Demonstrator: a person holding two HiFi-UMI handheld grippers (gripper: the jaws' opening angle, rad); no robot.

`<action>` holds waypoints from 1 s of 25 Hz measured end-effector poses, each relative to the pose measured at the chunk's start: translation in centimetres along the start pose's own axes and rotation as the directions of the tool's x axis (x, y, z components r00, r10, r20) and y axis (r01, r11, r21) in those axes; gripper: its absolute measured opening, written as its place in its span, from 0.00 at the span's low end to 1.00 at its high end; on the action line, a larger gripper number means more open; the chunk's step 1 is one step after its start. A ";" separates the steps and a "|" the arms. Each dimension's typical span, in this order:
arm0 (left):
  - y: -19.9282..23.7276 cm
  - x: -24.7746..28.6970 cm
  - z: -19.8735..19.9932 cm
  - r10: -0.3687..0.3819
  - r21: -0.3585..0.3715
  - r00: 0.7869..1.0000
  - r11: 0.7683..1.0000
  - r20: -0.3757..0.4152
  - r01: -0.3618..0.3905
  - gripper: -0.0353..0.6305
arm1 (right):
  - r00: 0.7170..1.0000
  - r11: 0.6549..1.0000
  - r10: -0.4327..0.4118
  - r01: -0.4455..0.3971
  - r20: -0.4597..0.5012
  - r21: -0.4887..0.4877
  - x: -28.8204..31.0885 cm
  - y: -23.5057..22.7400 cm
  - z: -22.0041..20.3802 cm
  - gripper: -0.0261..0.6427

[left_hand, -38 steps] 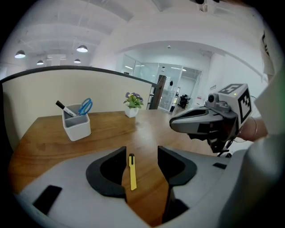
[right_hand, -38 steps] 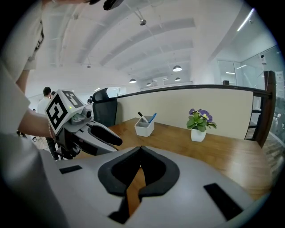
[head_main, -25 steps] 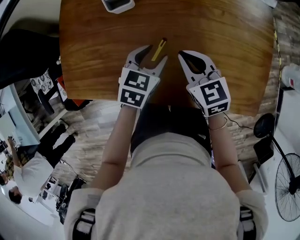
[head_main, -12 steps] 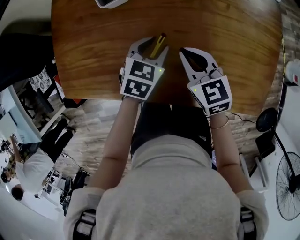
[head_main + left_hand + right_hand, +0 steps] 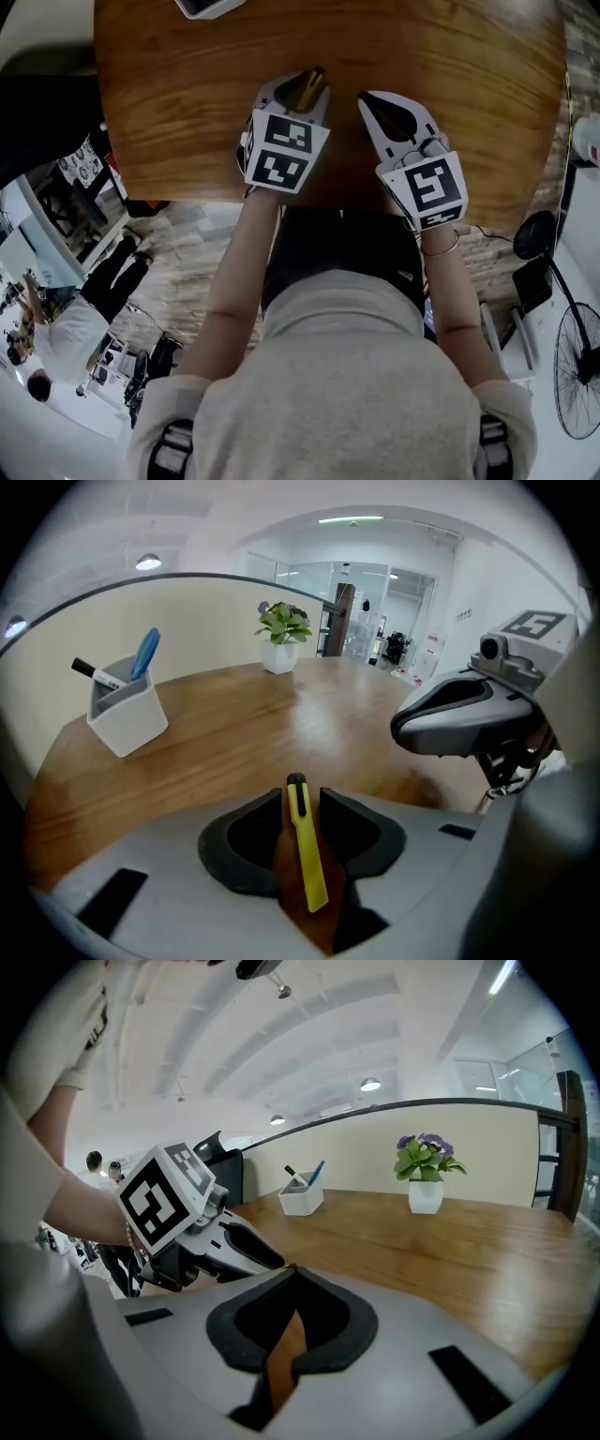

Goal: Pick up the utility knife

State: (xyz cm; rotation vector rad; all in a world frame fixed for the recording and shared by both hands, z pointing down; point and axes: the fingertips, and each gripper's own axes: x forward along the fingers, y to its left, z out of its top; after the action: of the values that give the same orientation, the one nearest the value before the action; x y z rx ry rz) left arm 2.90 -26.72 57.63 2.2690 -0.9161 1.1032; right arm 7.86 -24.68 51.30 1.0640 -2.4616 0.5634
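The slim yellow utility knife point(image 5: 306, 847), black-tipped, lies flat on the wooden table point(image 5: 234, 733), lengthwise between the jaws of the left gripper point(image 5: 301, 797), which have just been closing.

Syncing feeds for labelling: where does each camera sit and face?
Head view: on the person's head, steeply down at the table; forearms, left hand-held gripper and right hand-held gripper show.
Left gripper view: on that gripper, across the table along jaws just closing around the utility knife; right one shows.
Right gripper view: likewise, along shut jaws; left one, forearm show.
Shared: both gripper views see pen holder and plant.
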 end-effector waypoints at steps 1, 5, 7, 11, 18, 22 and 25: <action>0.0 0.0 0.0 0.003 0.002 1.000 1.000 -0.005 -0.003 0.26 | 1.000 1.000 0.000 0.000 0.000 -0.001 0.0 -0.1 0.1 0.06; 0.1 0.0 0.0 0.009 0.001 1.000 1.000 -0.008 -0.009 0.25 | 1.000 1.000 0.002 -0.002 0.002 -0.003 0.0 -0.2 0.2 0.06; 0.2 0.0 0.0 0.013 -0.001 1.000 1.000 -0.007 -0.013 0.21 | 1.000 1.000 0.002 -0.002 0.002 -0.001 0.0 -0.1 0.1 0.06; 0.0 0.1 0.0 0.026 -0.005 1.000 1.000 -0.006 -0.026 0.17 | 1.000 1.000 0.006 -0.006 0.001 -0.001 -0.1 0.0 0.0 0.06; 0.1 -0.6 0.2 0.039 -0.019 0.999 0.999 0.007 -0.039 0.17 | 1.000 1.000 0.017 -0.017 0.000 -0.017 -0.1 0.1 0.4 0.06; 0.3 -1.5 0.6 0.053 -0.041 0.998 0.998 0.038 -0.051 0.17 | 1.000 0.999 0.024 -0.024 -0.004 -0.035 0.0 0.1 0.8 0.06; 0.4 -2.4 1.0 0.066 -0.051 0.996 0.997 0.060 -0.063 0.17 | 1.000 0.999 0.023 -0.023 0.003 -0.047 -0.1 0.1 1.3 0.06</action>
State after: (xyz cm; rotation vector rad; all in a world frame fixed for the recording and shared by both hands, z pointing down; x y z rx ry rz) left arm 1.96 -26.73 55.15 2.2588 -1.0368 1.0312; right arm 7.53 -25.22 50.13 1.0199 -2.4804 0.5087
